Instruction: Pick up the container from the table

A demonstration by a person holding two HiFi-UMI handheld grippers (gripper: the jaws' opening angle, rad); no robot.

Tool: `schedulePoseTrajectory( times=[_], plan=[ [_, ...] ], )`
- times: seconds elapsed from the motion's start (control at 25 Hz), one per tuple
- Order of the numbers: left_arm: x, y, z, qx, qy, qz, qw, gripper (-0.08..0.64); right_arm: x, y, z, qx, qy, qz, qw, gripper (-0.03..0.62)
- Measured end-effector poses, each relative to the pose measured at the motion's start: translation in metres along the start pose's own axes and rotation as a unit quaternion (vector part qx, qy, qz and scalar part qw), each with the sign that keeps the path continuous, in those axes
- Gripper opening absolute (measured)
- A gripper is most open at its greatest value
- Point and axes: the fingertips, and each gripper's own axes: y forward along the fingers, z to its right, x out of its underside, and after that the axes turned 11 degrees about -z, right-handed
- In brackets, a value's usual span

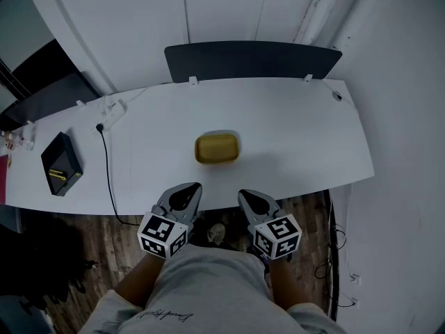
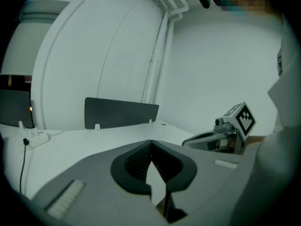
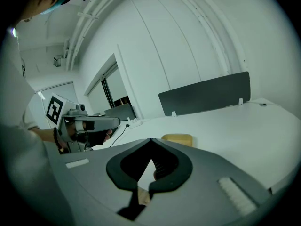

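The yellow, rounded-rectangular plastic container (image 1: 217, 148) sat on the white table (image 1: 292, 131), ahead of both your grippers and roughly midway between them, well apart from either. Your right gripper view caught it as a low yellow shape (image 3: 177, 139) just beyond and slightly right of that gripper's tips. Your left gripper view looked over bare tabletop and did not take the container in.

Your left gripper (image 1: 194, 187) hovered at the near table edge, jaws closed tip to tip with nothing between them, as its own view showed (image 2: 151, 143). Your right gripper (image 1: 245, 195) sat beside it in the same way, jaws pressed together and empty (image 3: 151, 141). Each gripper view showed the other gripper off to its side, which confirmed they were level and near one another.

Far ahead of both grippers, a dark grey divider panel (image 1: 250, 60) stood along the table's back edge, seen in all three views. Only the head view showed the black box with a yellow label (image 1: 61, 164), well to the left of your left gripper. It also showed the thin black cable (image 1: 108, 176) between them, running up to a white power strip (image 1: 112, 108).
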Motion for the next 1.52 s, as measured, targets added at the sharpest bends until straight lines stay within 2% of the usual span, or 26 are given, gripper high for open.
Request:
schedulePoseTrajectory(
  times=[1.0, 1.52],
  plan=[
    [-0.007, 0.03, -0.057, 0.002, -0.005, -0.021, 0.9998, 0.002, -0.026, 0.04, 0.029, 0.042, -0.002, -0.013, 0.999, 0.015],
    [-0.006, 0.048, -0.075, 0.012, -0.008, -0.039, 0.9991, 0.002, -0.033, 0.06, 0.038, 0.048, -0.003, -0.031, 0.998, 0.015]
  ],
)
